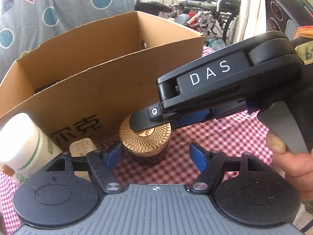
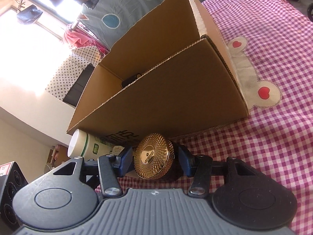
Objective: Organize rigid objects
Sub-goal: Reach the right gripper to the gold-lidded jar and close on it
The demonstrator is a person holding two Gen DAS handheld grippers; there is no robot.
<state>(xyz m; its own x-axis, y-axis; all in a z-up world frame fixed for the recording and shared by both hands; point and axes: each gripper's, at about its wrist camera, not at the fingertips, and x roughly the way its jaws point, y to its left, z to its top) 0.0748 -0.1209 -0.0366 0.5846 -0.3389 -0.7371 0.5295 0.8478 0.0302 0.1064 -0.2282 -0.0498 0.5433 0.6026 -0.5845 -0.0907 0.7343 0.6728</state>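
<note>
A dark glass jar with a gold patterned lid stands on the checked tablecloth, right against the front wall of an open cardboard box. My right gripper straddles the lid, with one blue pad against each side of it. In the left wrist view the right gripper reaches in from the right, one finger lying across the lid. My left gripper is open just short of the jar, its left finger near the jar's side and the right one well clear.
A white bottle with green print lies left of the jar against the box, with a small white-labelled pack beside it. A dark object sits inside the box. A hand grips the right gripper's handle. Wheelchairs stand behind the table.
</note>
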